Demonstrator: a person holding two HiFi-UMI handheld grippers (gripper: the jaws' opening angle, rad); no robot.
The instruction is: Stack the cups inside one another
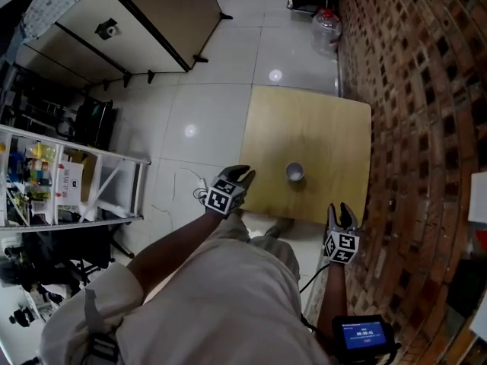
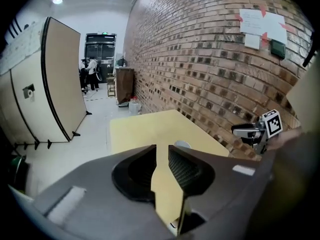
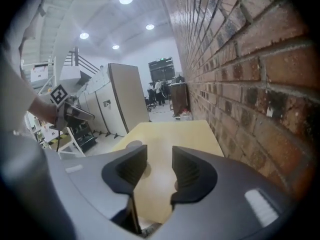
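Cup [image 1: 294, 172] on table [image 1: 319, 120]; left gripper [image 1: 242, 176] at its 9 o'clock, right gripper [image 1: 342, 211] at 4 o'clock, both spread, empty

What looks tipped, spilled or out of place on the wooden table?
Nothing stands out. The small white cup stands upright on the wooden table, with no spill around it. The left tool and right tool are open and empty.
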